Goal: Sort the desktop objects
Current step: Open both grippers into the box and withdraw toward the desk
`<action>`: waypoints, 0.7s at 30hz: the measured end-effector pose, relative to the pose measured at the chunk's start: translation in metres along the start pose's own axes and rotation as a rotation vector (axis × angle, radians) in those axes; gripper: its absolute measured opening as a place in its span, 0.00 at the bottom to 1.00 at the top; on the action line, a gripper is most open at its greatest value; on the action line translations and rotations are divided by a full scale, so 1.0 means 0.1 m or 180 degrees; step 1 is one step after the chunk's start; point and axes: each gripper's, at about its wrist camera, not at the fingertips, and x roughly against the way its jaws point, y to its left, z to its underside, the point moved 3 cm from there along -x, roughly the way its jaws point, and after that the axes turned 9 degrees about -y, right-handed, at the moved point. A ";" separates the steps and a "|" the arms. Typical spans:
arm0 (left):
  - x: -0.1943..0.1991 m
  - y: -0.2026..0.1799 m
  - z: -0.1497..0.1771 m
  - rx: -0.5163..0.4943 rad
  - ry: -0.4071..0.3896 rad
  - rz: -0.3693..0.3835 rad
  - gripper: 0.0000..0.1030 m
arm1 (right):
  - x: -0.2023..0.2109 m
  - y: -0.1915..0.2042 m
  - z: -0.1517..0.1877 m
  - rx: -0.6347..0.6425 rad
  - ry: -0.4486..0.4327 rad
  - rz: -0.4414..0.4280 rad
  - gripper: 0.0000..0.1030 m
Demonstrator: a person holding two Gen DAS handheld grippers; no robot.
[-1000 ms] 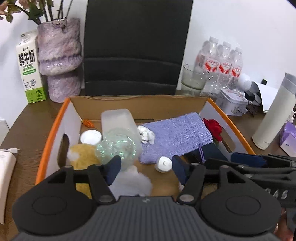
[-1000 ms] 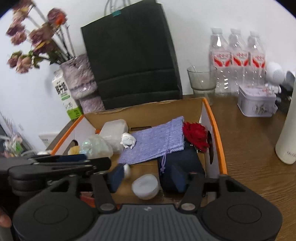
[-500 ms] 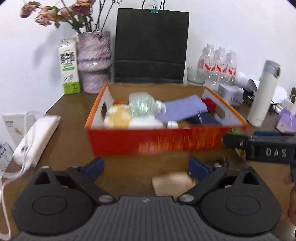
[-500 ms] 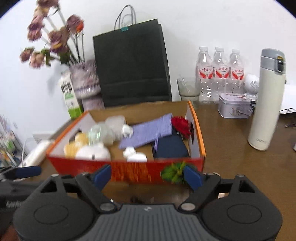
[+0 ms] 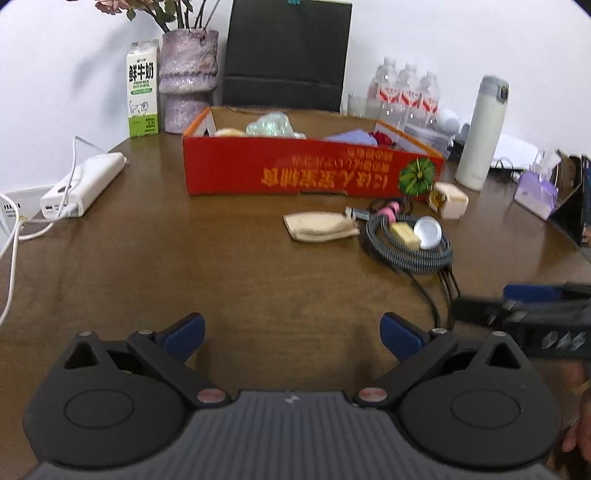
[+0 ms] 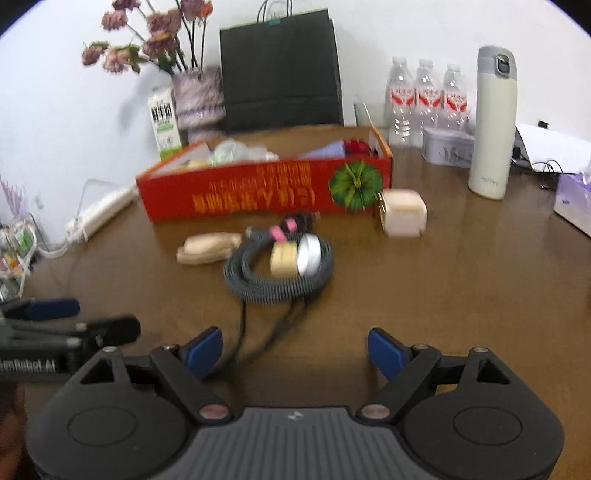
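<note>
Left wrist view is showing my left gripper point(image 5: 291, 328) with fingers spread wide, nothing between them, having just been opening. Ahead, a coiled grey cable point(image 5: 408, 242) is lying on the worktop point(image 5: 166, 258) before the red box point(image 5: 310, 171), beside a beige pouch point(image 5: 319, 226). My right gripper point(image 6: 295, 349) is gaping empty too; only its view is catching the dried flowers point(image 6: 147, 33) fully.

Both wrist cams sit low over the table point(image 5: 147, 266), angled down, facing the red box point(image 5: 295, 173) from well back; both share box, coiled cable point(image 6: 277, 280), back wall.
</note>
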 end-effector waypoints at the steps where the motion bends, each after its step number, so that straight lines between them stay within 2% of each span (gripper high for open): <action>1: 0.00 -0.02 0.03 -0.0036 0.0009 -0.0012 1.00 | 0.03 0.00 0.01 -0.0004 -0.0036 -0.0003 0.82; 4: 0.00 -0.06 0.06 -0.0136 -0.0016 -0.0088 1.00 | 0.04 0.02 0.04 0.0005 -0.0052 0.0013 0.83; 7: -0.05 -0.09 0.06 -0.0203 0.0060 -0.0172 1.00 | 0.05 0.07 0.06 0.0091 -0.0119 -0.0026 0.83; 16: -0.05 -0.08 0.07 -0.0187 0.0061 -0.0189 1.00 | 0.01 0.13 0.07 0.0265 -0.0082 0.0100 0.80; 17: -0.05 -0.08 0.07 -0.0185 0.0060 -0.0188 1.00 | 0.02 0.13 0.07 0.0263 -0.0096 0.0092 0.78; 19: -0.02 -0.07 0.05 -0.0164 0.0046 -0.0102 1.00 | 0.03 0.12 0.07 0.0248 -0.0141 0.0095 0.68; 21: 0.00 0.00 -0.04 0.0067 -0.0028 0.0158 1.00 | 0.03 0.08 0.05 0.0174 -0.0158 0.0080 0.48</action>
